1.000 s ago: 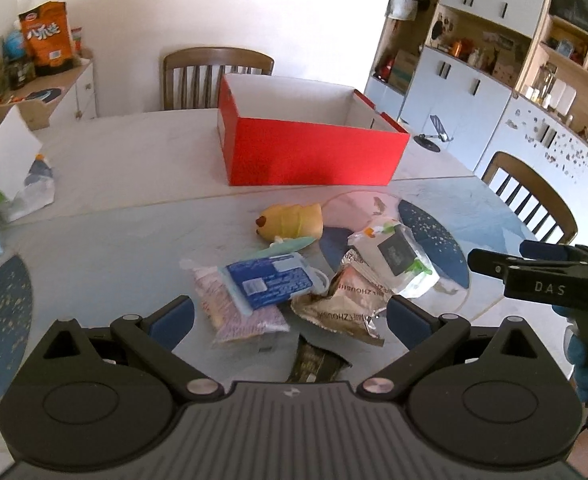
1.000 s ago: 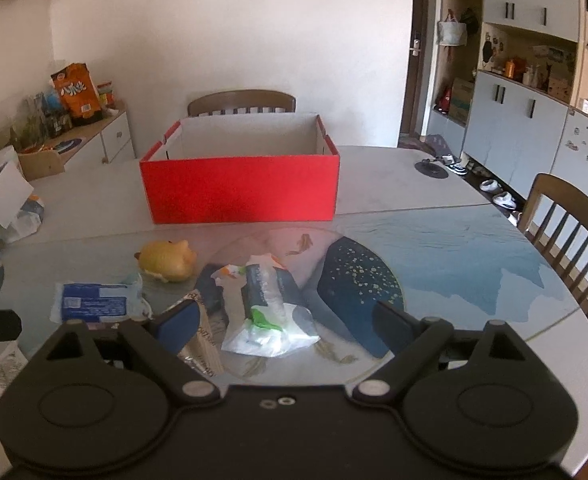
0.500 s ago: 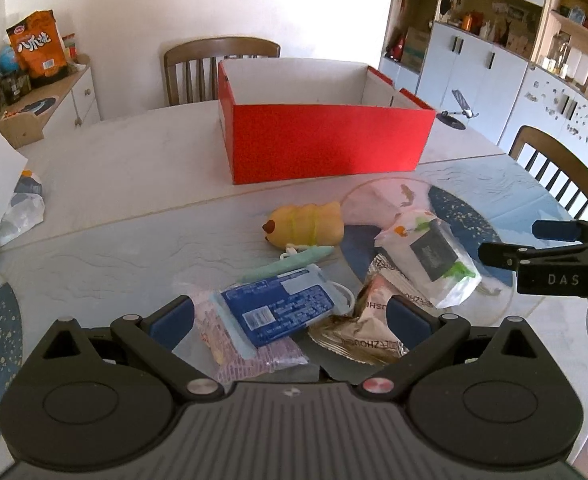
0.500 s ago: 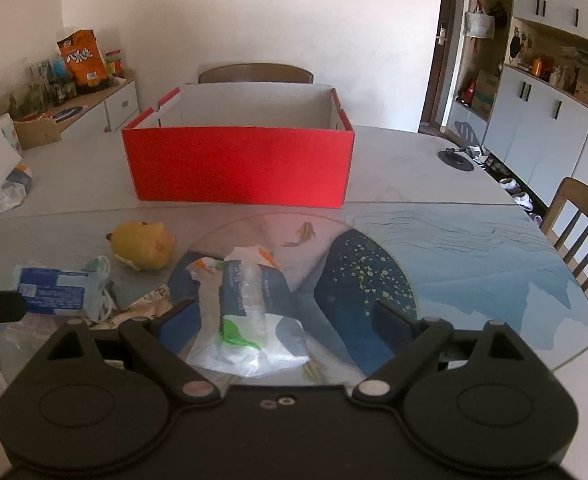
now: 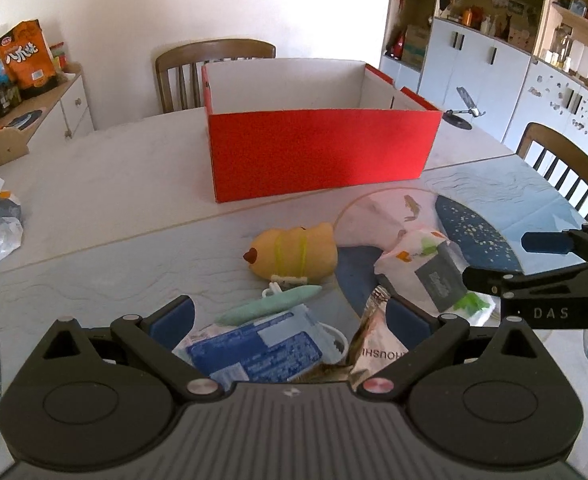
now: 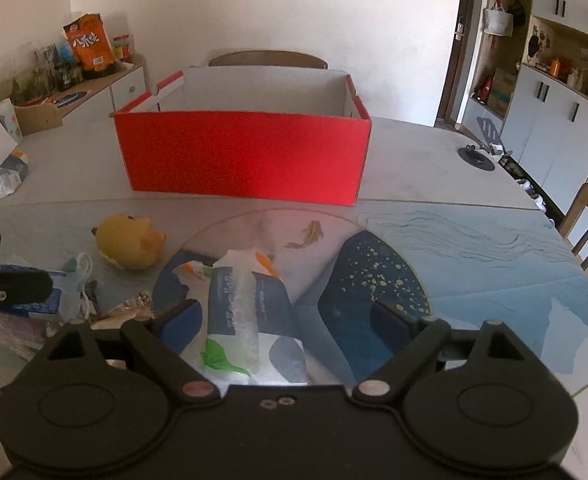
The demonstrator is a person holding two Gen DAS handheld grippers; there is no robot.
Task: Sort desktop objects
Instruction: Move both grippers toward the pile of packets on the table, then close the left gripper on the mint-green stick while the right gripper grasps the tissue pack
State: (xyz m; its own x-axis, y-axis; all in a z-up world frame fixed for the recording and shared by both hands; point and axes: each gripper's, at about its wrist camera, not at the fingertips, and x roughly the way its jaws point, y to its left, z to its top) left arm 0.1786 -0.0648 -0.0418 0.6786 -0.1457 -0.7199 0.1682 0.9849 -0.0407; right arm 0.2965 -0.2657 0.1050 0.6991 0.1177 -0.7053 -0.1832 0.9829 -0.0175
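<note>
- Left hand-held gripper wide open, blue pads apart, poised low over the near pile and gripping nothing.
- Directly between those pads: a blue packet, lying flat on the surface.
- Just beyond the packet, a pale green pouch, slanted, its far end close to the yellow toy.
- Yellow plush toy on its side, a little farther out, apart from the red box.
- To the right of the blue packet, a crinkled brown-and-white wrapper, touching the packet's edge and partly tucked behind the right pad.
- Right hand-held gripper likewise spread open, empty, hovering above a white bag with dark and green print.
- White bag sitting mostly toward the left pad, lying on the round printed mat.
- Same bag seen from the left camera at right of the pile, with the other gripper's dark body reaching in from the right edge just past it.
- Red box open-topped, far centre of the surface, inside white; contents not visible from either angle.
- Wooden chair behind the box, another chair at far right.
- Orange snack bag upright on the sideboard, far left.
</note>
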